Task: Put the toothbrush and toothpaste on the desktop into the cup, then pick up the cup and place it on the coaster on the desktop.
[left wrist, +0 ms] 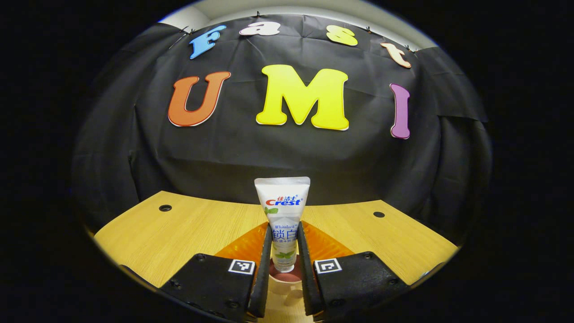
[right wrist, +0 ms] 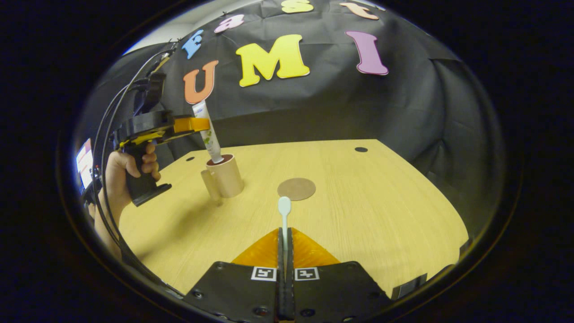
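A white toothpaste tube [left wrist: 283, 215] stands upright between the fingers of my left gripper [left wrist: 284, 242], which is shut on it. Its lower end dips into the mouth of a tan cup [left wrist: 283, 280] right below. In the right gripper view the same tube [right wrist: 209, 132] enters the tan cup [right wrist: 225, 176] with a handle, held by the left gripper [right wrist: 197, 124] in a person's hand. My right gripper [right wrist: 284, 240] is shut on a pale toothbrush [right wrist: 284, 215], whose head points toward the round brown coaster [right wrist: 296, 189].
The wooden desktop [right wrist: 367, 211] has small dark holes near its far corners [right wrist: 361, 149]. The black cloth wall stands behind the desk. A hand [right wrist: 128, 168] and cables sit at the desk's left side.
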